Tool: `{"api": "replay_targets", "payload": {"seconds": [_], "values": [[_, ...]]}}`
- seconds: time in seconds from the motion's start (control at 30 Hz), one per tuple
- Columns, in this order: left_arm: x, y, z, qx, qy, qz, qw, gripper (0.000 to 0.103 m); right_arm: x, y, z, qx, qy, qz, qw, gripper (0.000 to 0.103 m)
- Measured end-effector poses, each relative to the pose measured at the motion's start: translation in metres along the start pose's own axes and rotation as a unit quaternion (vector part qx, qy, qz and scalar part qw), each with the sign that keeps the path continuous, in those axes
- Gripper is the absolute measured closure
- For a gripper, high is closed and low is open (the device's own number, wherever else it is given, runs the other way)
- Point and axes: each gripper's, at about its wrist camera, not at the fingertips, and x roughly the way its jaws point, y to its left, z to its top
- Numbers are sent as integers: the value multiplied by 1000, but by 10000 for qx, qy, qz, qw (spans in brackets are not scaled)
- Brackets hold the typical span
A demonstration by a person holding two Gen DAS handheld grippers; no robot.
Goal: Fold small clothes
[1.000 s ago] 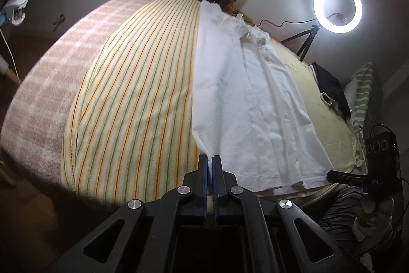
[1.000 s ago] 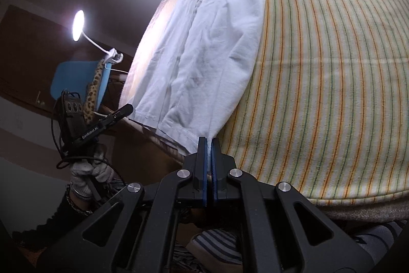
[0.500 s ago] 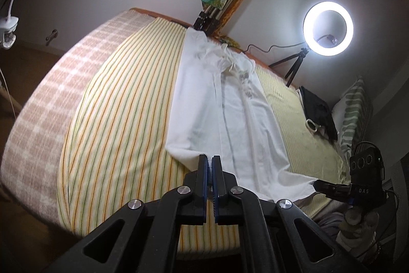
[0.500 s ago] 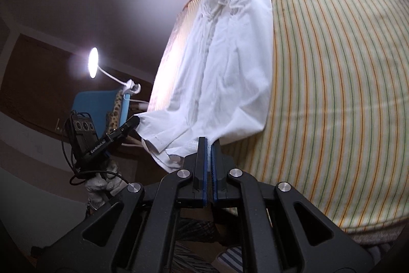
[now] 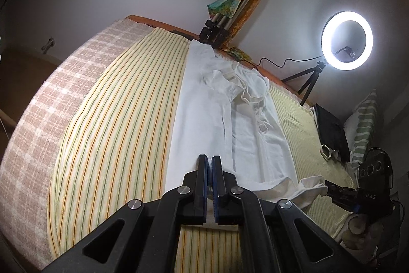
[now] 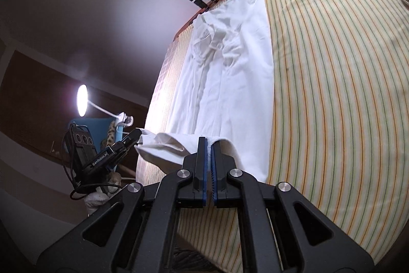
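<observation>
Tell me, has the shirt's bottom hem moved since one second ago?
Yes. The hem, pinched by both grippers, left the bed's near edge and moved up over the striped sheet, toward the collar.

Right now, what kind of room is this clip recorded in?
Most likely a bedroom at home. A white shirt lies on a bed covered with a striped sheet, a striped pillow sits at one end, and a ring light on a small tripod stands beside it, apparently for filming.
</observation>
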Motion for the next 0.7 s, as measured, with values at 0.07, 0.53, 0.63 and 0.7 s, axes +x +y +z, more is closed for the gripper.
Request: {"api": "replay_targets", "payload": {"seconds": [0.07,0.53,0.63,0.7], "values": [[12,3,6,-7,21,62,10000,103,7,-5,10,13,-40,-63,10000,99],[49,18,28,7,-67,517,9986,84,31,-32,45,-29,-131,-553,9984,97],[36,15,27,159,-233,544,9981,84,19,-23,45,-357,-332,-716,9962,83],[27,11,23,348,-310,594,9971,84,10,-17,42,-548,-496,-778,9942,69]]}}
